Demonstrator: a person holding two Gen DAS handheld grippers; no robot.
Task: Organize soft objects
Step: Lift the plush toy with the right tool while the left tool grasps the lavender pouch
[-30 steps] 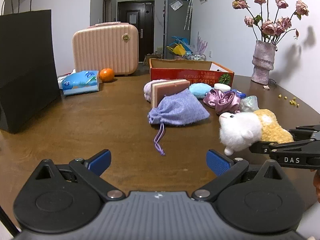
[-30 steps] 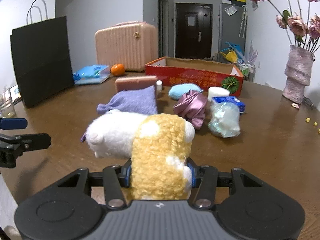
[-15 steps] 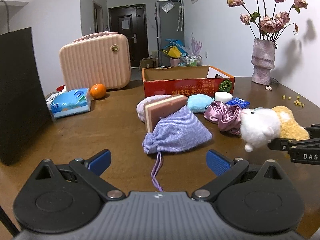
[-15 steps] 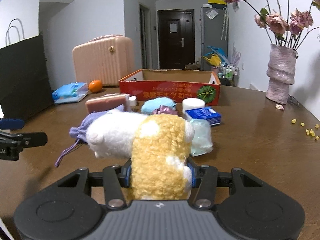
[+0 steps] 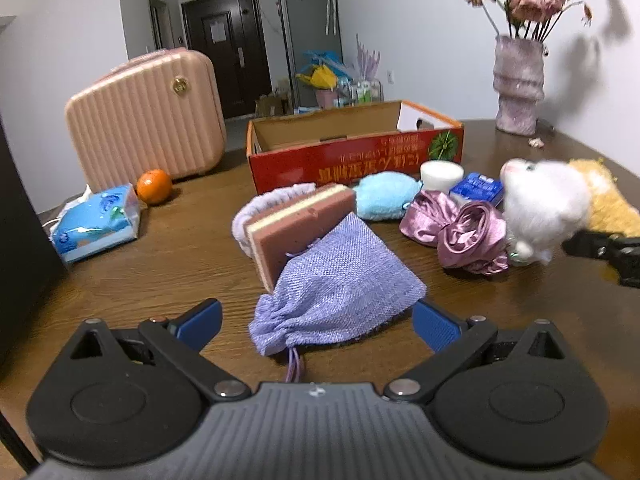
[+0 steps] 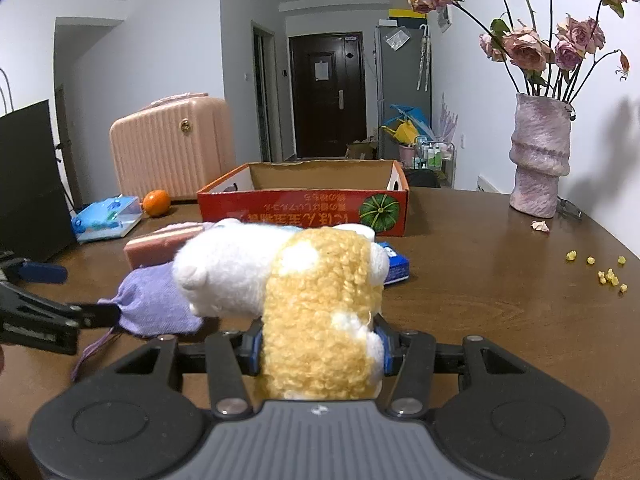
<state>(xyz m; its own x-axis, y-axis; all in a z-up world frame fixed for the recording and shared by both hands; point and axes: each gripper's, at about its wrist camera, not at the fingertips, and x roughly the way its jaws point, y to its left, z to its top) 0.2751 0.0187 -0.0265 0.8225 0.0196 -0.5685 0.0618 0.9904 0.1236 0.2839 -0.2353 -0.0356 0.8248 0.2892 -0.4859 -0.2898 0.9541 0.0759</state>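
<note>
Right gripper point(image 6: 320, 354) is clenched on the plush point(image 6: 316, 304), pads squeezing its yellow body, white head poking out ahead and to the left. It's carried above the table point(image 6: 480, 300), not resting on it. Straight ahead of that claw, beyond the pile, sits the box point(image 6: 304, 210), open-topped and, from here, showing nothing inside. So the step in hand looks like carry-to-box: the plush is picked and on its way.

What the next move calls for, by my read: lift clear of the near wall of the box, travel forward over the rim, then let go so the plush drops inside. It's soft, so it may cling to the pads a little.

Left gripper point(image 5: 316, 320) is released, jaws spread wide, low over the table. The pouch point(image 5: 336, 284) lies right between its fingers, drawstring trailing back toward the claw. That one looks lined up as the next pick; closing on the bunched neck would do.

Now the room, big to small. Brown wooden table, white walls, dark door far ahead. Far left of the left claw, a pink case point(image 5: 144, 116); far right, a vase point(image 5: 518, 88) of dried roses. Ahead of the pouch: a sponge point(image 5: 300, 228), a blue pad point(image 5: 384, 200), a satin scrunchie point(image 5: 460, 232). Left, a tissue pack point(image 5: 96, 228) and an orange point(image 5: 154, 186).
</note>
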